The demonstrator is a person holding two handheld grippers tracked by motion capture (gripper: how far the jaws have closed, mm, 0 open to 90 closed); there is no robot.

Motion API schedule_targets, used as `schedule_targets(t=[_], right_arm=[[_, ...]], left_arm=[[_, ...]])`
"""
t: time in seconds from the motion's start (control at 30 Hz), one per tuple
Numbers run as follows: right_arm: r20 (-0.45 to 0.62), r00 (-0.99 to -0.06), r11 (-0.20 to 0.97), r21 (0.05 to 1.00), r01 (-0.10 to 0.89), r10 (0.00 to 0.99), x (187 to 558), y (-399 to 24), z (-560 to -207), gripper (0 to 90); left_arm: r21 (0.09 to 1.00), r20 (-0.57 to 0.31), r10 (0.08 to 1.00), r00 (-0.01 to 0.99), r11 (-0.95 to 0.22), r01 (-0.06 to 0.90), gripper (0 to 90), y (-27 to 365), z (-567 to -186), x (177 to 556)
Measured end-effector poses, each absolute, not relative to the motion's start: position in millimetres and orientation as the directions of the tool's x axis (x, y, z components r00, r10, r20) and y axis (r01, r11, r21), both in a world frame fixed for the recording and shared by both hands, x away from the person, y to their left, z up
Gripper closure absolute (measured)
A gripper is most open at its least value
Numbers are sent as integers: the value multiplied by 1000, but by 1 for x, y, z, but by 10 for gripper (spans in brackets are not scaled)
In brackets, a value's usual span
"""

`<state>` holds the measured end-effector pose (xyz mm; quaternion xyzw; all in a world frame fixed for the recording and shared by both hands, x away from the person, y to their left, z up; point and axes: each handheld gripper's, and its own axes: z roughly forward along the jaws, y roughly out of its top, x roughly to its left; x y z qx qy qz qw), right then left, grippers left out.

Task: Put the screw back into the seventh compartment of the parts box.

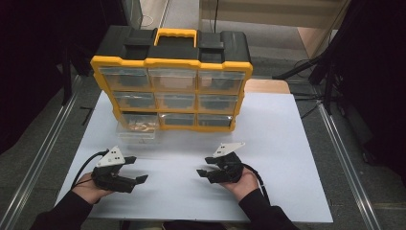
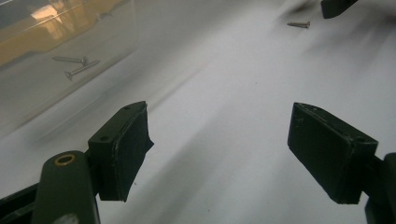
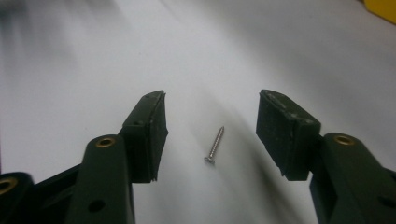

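Fingers (image 3: 149,135) of the right gripper (image 3: 212,135) are being held unclenched around a small silver metal screw (image 3: 215,145) lying untouched on the white surface (image 3: 70,70).

A single small metal screw (image 3: 214,146) lies flat on the white table (image 3: 70,70), at the centre of the right gripper view, head toward the lower edge and tip pointing up and slightly right. In the left gripper view it lies at the upper right (image 2: 299,24).

White tabletop (image 1: 287,143), grey floor (image 1: 28,158), metal rails (image 1: 342,158) alongside, dark curtains (image 1: 28,57), wooden panel (image 1: 268,9) behind.
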<state>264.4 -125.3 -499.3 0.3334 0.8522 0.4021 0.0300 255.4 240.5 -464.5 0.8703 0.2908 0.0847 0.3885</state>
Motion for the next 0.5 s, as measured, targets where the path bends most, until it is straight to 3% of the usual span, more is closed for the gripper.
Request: schedule_targets(t=[0.5], right_arm=[[183,-761,482,677,557,623,262,-120,-507,596]], left_arm=[[727,-80,573,816,-526,441,207,241,-465,255]])
